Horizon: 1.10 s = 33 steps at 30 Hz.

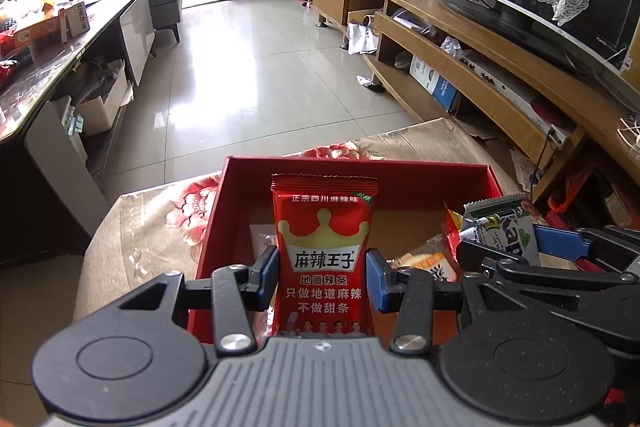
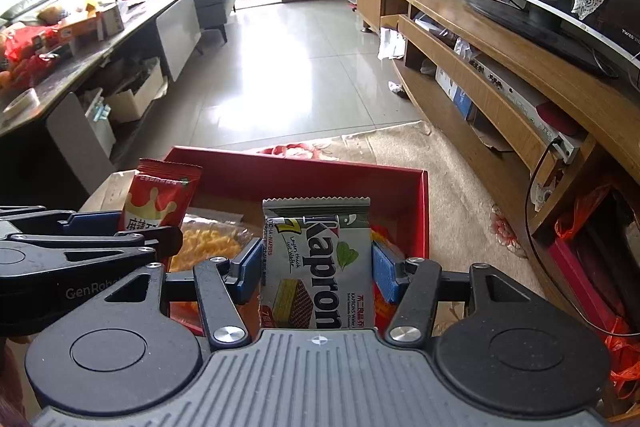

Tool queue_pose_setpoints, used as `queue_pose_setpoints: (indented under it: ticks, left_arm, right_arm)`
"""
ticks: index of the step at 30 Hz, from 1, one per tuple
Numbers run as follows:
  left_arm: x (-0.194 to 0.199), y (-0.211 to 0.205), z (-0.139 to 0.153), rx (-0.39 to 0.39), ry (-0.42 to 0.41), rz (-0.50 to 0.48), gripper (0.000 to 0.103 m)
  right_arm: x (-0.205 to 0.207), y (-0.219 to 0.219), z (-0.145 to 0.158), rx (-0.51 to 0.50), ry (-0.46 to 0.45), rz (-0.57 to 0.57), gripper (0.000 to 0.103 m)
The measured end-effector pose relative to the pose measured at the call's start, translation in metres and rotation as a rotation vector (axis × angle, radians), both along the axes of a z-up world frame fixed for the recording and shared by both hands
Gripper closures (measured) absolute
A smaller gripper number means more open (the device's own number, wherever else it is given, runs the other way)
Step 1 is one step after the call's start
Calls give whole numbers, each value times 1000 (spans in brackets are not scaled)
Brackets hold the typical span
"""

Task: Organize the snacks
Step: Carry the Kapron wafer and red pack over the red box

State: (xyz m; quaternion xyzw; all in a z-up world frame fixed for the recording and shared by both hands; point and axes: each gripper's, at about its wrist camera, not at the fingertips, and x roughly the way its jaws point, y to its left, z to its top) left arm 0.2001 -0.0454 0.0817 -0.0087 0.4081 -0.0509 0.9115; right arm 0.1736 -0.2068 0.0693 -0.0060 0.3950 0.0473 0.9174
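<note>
Right now each gripper holds one snack over the red box. Low in the middle of the left wrist view, the left gripper (image 1: 322, 277) has its blue pads pressed on both sides of the red spicy-strip packet (image 1: 324, 251), which stands up straight. Low in the middle of the right wrist view, the right gripper (image 2: 316, 273) is clamped the same way on the grey wafer packet (image 2: 320, 263). The two grippers are side by side and close, so take care they do not bump.

Just past the pads sits the red box (image 1: 360, 167), open on top, on a flowered cloth (image 1: 160, 219). Some snacks already lie inside: a bag of yellow bits (image 2: 212, 243) at center left of the right view, and a small pale pack (image 1: 424, 263) at center right of the left view.

I think the best way is to lower each packet to a bare spot, not on top of the other snacks. Keep the packets straight. Let go only when each is down low, one at a time.
</note>
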Motion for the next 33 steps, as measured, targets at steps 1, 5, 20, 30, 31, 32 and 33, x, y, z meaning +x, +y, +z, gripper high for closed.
queue_pose_setpoints:
  ticks: [1,5,20,30,31,32,33]
  left_arm:
    - [2,-1,0,2,0,1,62]
    - [9,-2,-3,5,-1,6,62]
    - [31,-5,-18,39,19,25,63]
    - [40,-9,-30,62,37,30,64]
    - [41,-9,-31,65,38,30,64]
    - [42,-10,-33,67,40,31,64]
    - [43,-10,-34,69,42,31,64]
  right_arm:
    - [2,0,-1,0,1,-2,39]
    - [7,-1,-2,-1,2,-5,39]
    - [31,0,-18,-6,29,-11,39]
    - [38,0,-29,-11,56,-14,39]
    - [39,0,-30,-14,57,-14,39]
    - [39,0,-31,-17,59,-14,39]
    - [40,1,-33,-18,61,-15,39]
